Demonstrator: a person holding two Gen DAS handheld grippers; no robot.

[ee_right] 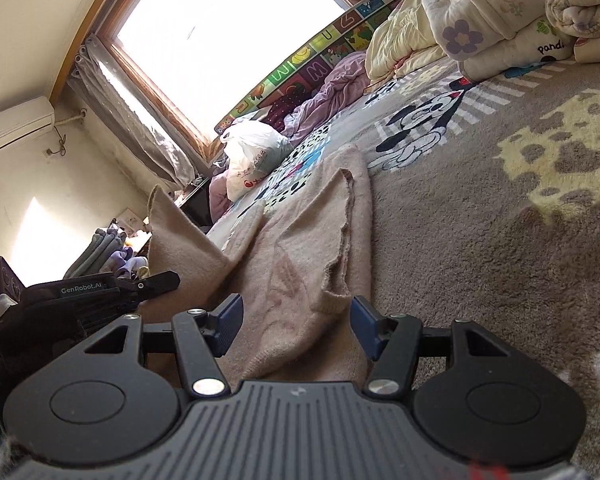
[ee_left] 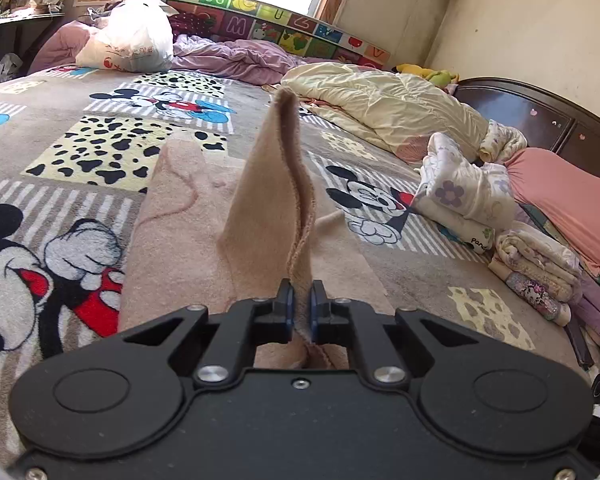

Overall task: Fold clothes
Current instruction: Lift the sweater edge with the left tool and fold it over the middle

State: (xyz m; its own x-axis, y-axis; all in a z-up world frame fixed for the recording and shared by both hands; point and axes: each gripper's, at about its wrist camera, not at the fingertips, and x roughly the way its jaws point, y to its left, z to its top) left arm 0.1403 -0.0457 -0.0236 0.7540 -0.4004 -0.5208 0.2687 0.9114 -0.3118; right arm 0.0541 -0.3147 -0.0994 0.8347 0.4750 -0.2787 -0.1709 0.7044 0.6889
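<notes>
The beige garment [ee_left: 268, 184] is pinched at an edge by the left gripper [ee_left: 301, 300] and lifted off the cartoon blanket [ee_left: 80, 160], probably so it can be folded over, while the right gripper [ee_right: 296, 328] is held wide open around a bunched fold, nothing grabbed.

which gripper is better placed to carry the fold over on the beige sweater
Left. The left gripper is already shut on a lifted flap of the beige sweater; the right gripper is open, holding nothing.

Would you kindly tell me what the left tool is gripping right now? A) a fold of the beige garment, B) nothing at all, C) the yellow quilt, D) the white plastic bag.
A: the left tool is closed on a raised fold of the beige garment, while the right tool stands open over it.
</notes>
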